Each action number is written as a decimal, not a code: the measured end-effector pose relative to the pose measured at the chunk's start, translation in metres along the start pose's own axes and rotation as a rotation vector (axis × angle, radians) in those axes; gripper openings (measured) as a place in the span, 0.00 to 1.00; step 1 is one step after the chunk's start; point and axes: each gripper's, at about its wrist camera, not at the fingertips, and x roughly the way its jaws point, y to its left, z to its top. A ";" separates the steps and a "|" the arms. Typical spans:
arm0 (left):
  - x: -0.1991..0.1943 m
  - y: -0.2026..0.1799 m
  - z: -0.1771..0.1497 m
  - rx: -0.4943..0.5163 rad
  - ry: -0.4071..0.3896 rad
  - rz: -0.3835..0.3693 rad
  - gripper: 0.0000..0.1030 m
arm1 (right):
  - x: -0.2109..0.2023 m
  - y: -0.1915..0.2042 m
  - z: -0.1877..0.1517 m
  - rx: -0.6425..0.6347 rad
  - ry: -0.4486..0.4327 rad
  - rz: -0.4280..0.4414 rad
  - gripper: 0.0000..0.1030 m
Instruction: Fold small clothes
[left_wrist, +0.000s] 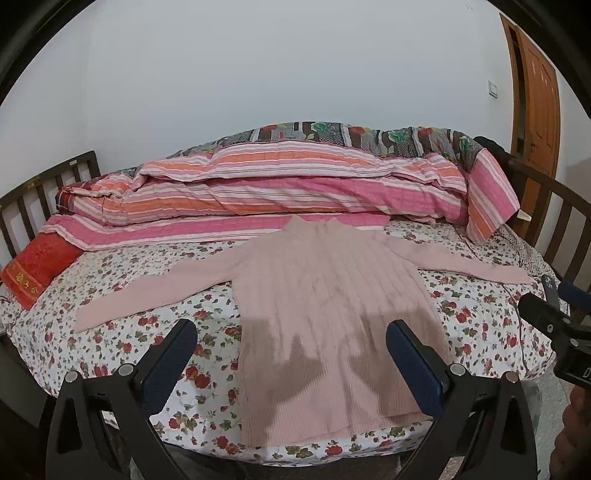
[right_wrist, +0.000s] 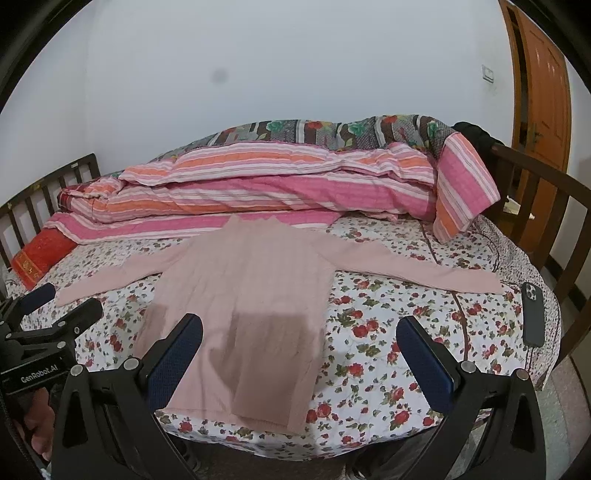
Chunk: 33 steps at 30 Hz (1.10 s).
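On the floral-printed bed sheet (left_wrist: 147, 295), in the left wrist view, a pale pink ribbed knit sweater (left_wrist: 325, 314) is being displayed flat, collar toward the far side and both sleeves spread outward. Its hem is lying near the close edge of the bed. The left gripper (left_wrist: 291, 336), fitted with blue-padded black fingers, is being held above the lower part of the sweater with its jaws spread wide and nothing between them; its shadow is being cast on the knit. A folded pink and orange striped quilt (left_wrist: 295, 188) is being kept along the far side, just beyond the collar. A red embroidered pillow (left_wrist: 37, 273) is lying at the left, beside the dark wooden slatted bed frame (left_wrist: 48, 188). Part of the right gripper (left_wrist: 554, 317) is being seen at the right edge.

In the right wrist view, the right gripper (right_wrist: 299, 336) is being held wide apart and empty, over the sweater's (right_wrist: 240, 314) right portion and the bare sheet (right_wrist: 388, 332) beside it. A dark smartphone (right_wrist: 533, 314) is lying face down near the right sleeve's cuff. An orange-brown wooden door (right_wrist: 543, 85) is being seen at the upper right.
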 end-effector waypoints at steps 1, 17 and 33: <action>0.000 0.001 0.000 0.001 0.000 0.002 1.00 | 0.000 0.000 0.000 0.001 -0.001 0.001 1.00; -0.001 0.011 0.002 -0.011 0.005 0.001 1.00 | -0.003 0.001 -0.001 0.007 -0.005 0.001 1.00; 0.000 0.007 -0.002 -0.014 0.009 -0.005 1.00 | -0.003 -0.002 -0.002 0.011 -0.003 0.003 1.00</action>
